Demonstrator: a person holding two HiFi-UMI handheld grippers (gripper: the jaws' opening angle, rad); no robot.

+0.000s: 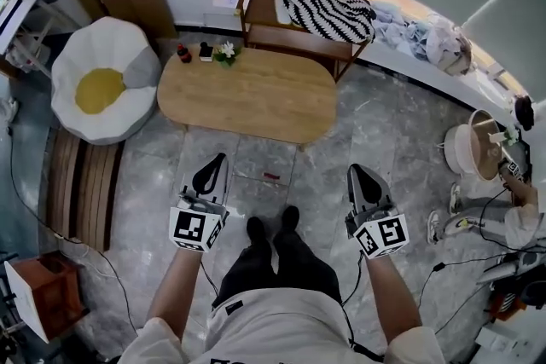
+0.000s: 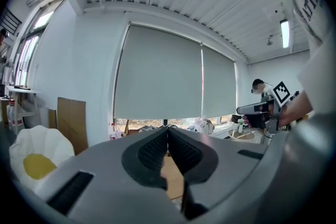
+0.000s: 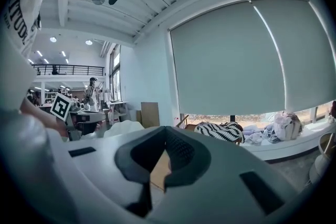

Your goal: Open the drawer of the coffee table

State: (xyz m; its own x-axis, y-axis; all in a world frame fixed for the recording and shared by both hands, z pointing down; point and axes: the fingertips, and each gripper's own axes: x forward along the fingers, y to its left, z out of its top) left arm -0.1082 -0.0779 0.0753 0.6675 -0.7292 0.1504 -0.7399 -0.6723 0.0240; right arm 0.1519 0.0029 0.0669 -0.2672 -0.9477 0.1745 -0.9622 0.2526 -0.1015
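Note:
The coffee table is an oval wooden one, standing on the grey stone floor ahead of me. No drawer shows from above; the tabletop hides its sides. My left gripper hovers over the floor short of the table's near edge, jaws shut with nothing between them. My right gripper is level with it, further right, also shut and empty. In the left gripper view the closed jaws meet in front of a sliver of tabletop. The right gripper view shows its jaws closed the same way.
A white beanbag with a yellow centre sits left of the table. A wooden chair with a striped blanket stands behind it. Small bottles and a plant stand on the table's far left. Cables cross the floor; a person sits at right.

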